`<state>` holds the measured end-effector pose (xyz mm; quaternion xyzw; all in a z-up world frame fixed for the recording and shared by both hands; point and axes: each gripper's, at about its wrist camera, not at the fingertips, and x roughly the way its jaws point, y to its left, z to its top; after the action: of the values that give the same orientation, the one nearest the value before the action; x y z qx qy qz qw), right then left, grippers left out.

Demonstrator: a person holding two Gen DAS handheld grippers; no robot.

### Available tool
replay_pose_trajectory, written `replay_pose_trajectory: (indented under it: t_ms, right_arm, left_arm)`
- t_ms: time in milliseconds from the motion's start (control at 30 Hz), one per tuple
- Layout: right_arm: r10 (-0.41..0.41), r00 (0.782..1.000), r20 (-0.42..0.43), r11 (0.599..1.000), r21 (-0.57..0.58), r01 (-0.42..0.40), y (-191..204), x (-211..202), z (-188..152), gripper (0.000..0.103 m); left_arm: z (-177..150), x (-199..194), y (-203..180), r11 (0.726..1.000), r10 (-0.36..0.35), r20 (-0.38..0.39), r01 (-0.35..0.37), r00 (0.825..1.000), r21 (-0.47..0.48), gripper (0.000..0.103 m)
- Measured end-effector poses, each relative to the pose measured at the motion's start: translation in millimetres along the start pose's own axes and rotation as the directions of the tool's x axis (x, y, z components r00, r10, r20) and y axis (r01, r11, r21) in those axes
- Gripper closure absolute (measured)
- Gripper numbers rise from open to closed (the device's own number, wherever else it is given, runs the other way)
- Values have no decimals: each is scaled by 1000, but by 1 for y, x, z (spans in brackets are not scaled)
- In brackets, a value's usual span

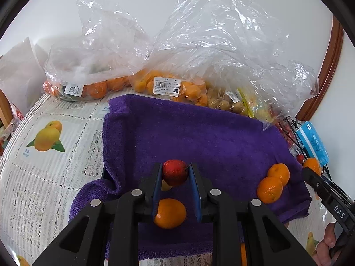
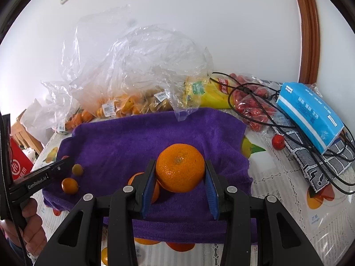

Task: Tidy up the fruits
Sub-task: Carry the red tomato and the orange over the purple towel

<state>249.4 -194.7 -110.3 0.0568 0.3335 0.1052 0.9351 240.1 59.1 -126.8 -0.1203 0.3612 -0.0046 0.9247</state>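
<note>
Fingers of your left gripper (image 1: pixel 175 175) clamp a small red fruit (image 1: pixel 175 171) above the purple towel (image 1: pixel 199 133); your right gripper (image 2: pixel 179 175) clamps a mandarin orange (image 2: pixel 180 170), another orange (image 2: pixel 153 187) just behind.

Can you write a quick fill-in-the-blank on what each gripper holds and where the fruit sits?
1. The left gripper is shut on a small ____ fruit.
2. The right gripper is shut on an ____ mandarin.
3. The loose fruit lies on a ____ towel.
4. The tissue pack at the right is ____.

Missing words: red; orange; purple; blue
</note>
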Motion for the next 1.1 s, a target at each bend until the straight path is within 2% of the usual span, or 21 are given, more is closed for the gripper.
replay_pose_trajectory:
  t_ms: [667,1100]
  right_arm:
    - [-11,999,-52,998,-60,8,8,12,-8,62]
    - [-49,994,-94,994,-97,40,11,21,-12,62]
  left_arm:
    - [0,-1,-3,1000,-15,-9,15,1000,0,80]
    - [-2,5,-6,1000,-9,-23,9,1000,18,80]
